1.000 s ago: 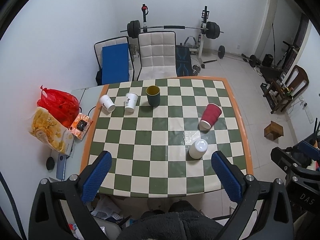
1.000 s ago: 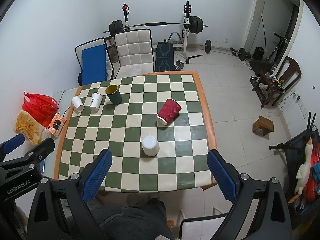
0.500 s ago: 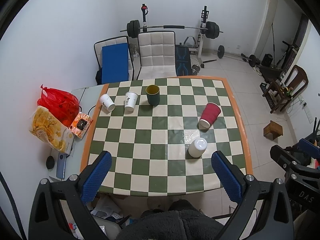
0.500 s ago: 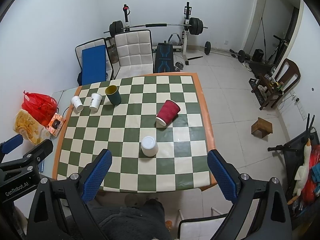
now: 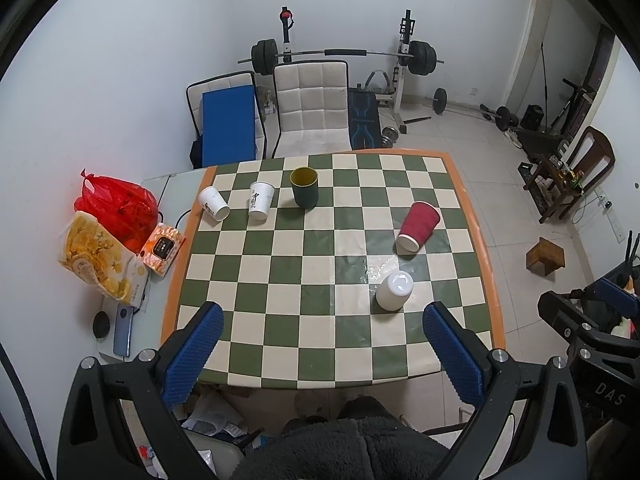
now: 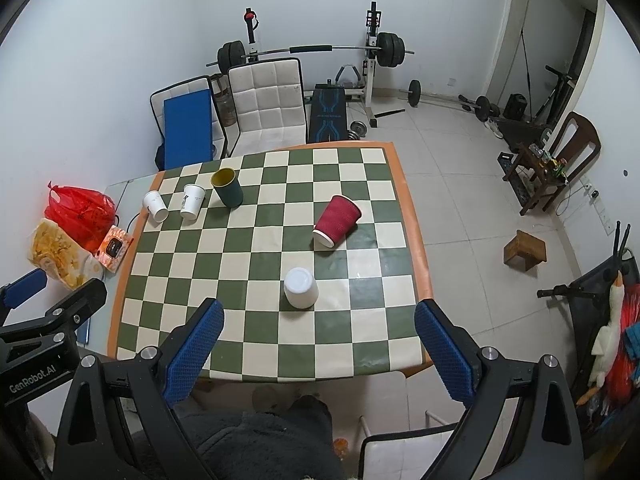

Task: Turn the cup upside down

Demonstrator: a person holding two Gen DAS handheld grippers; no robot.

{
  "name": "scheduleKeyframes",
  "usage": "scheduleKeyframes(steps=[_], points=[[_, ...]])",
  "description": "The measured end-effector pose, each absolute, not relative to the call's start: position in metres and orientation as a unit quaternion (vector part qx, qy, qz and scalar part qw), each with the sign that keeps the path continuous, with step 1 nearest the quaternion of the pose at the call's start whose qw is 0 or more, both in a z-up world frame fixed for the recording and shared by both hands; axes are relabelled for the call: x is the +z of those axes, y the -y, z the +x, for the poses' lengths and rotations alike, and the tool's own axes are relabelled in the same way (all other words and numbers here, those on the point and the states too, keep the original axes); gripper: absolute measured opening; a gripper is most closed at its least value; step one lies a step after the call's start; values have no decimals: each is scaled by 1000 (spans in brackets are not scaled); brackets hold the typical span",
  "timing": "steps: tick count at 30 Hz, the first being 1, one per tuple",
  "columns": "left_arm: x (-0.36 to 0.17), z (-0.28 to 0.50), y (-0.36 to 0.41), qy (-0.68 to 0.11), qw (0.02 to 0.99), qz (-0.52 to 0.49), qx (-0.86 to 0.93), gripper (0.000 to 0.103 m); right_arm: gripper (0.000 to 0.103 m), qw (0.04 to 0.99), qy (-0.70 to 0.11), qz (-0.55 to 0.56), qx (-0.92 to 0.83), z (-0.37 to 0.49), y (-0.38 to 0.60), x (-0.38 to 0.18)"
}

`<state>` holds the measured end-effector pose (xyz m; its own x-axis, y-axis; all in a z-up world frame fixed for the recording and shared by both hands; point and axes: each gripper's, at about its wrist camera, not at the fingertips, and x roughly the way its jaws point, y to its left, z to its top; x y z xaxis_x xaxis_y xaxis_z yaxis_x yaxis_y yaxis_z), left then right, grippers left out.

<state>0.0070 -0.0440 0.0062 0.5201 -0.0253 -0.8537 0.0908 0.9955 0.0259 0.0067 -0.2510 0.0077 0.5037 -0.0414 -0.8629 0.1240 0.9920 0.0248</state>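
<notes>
The checkered table (image 5: 280,288) fills both views from high above, with the left claw (image 5: 324,354) and right claw (image 6: 318,352) held level over its near edge, each with blue pads spread wide and nothing between them. The red cup (image 6: 336,221) lies tipped (mouth toward the viewer) right of centre, the white cup (image 6: 301,287) stands upside down nearer. The green cup (image 5: 304,187) and two small white paper cups (image 5: 236,202) sit at the far left, their print too small to read.

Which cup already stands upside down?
The plain white cup nearest the grippers, flat base up. The red cup lies tipped; the green one stands open.
</notes>
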Motion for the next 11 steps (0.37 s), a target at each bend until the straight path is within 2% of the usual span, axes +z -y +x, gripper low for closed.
scheduleKeyframes(steps=[11], points=[[6, 5, 44, -489, 871, 34, -33, 102, 98, 867, -494, 44, -48, 0, 249, 5]])
